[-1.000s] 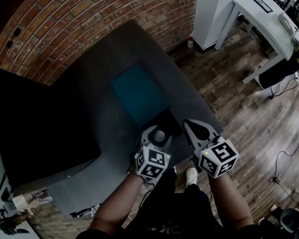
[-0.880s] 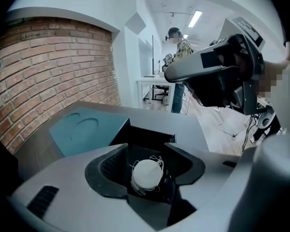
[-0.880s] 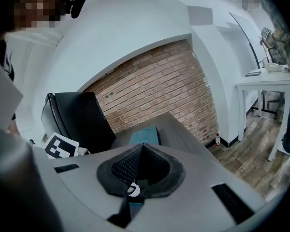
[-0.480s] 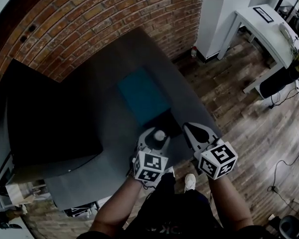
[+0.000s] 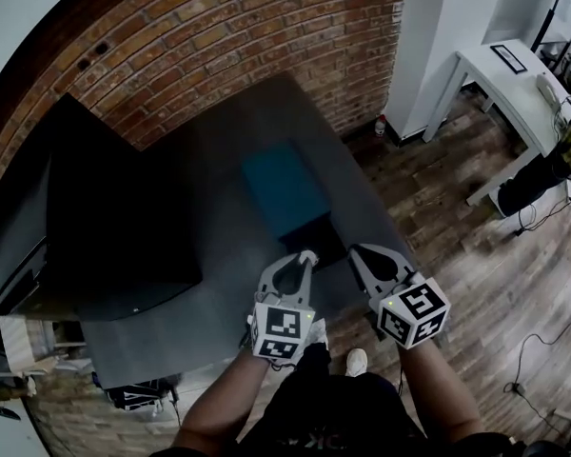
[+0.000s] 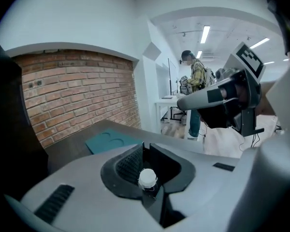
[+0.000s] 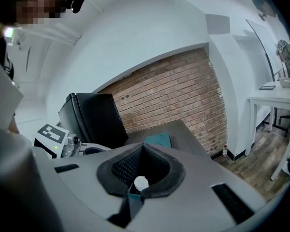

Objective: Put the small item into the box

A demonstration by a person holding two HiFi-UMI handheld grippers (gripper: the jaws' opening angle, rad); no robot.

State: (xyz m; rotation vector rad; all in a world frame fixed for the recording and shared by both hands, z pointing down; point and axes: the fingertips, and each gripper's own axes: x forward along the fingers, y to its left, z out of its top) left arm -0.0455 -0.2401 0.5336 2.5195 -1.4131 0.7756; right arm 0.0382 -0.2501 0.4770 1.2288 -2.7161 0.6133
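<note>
Where the table (image 5: 205,169) runs out from the brick wall (image 5: 219,46), a black unit (image 5: 105,227) stands well to the left of the teal box (image 5: 284,188). The box rests flat on the table, its far edge towards the wall.

Just below the box in the head view, on its near side, comes the left gripper (image 5: 305,260). Its jaws have just been closing and now stand narrow, pinching the item (image 6: 147,177) between them – a small white round piece, held up off the table and not in the box. In the left gripper view the box lies ahead and a little to the left of the item, well apart from it.

To the right of that, near the box's near right corner, the right gripper (image 5: 356,251) hangs beside the left one, the two apart and not touching. Its jaws are drawn together to a point in the head view. In its own view a white bit (image 7: 141,182) sits low between the pads, gripped there. In the same view the box is ahead, just past the jaw tips.

Further right of the box, across a wooden floor (image 5: 438,198), a white desk (image 5: 504,74) stands against a white wall. In the left gripper view a person (image 6: 195,81) stands in the room to the right of the box.
</note>
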